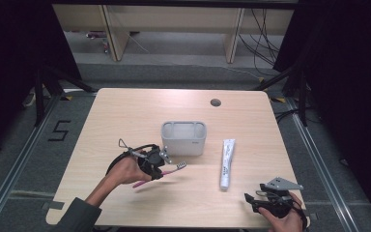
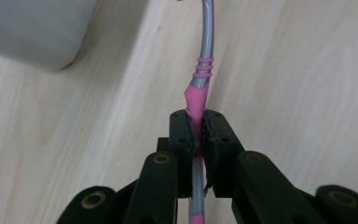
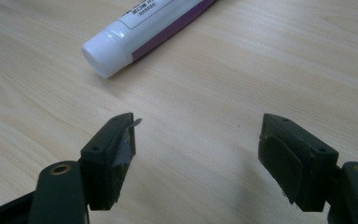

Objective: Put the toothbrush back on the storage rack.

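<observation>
Our left gripper [image 2: 196, 128] clamps the pink toothbrush [image 1: 160, 172] mid-handle, just off the surface [image 1: 125, 111] beside the grey holder [image 1: 183, 137]. Right gripper [image 3: 198, 140] idle, jaws wide, empty, near the toothpaste tube [image 1: 227, 163]. Risk: the thin handle pivots and catches the holder's rim.

The bench [image 1: 125, 111] is evenly lit from above, while the surroundings are left dark; soft shadows are cast, and close parts are slightly blurred.
</observation>
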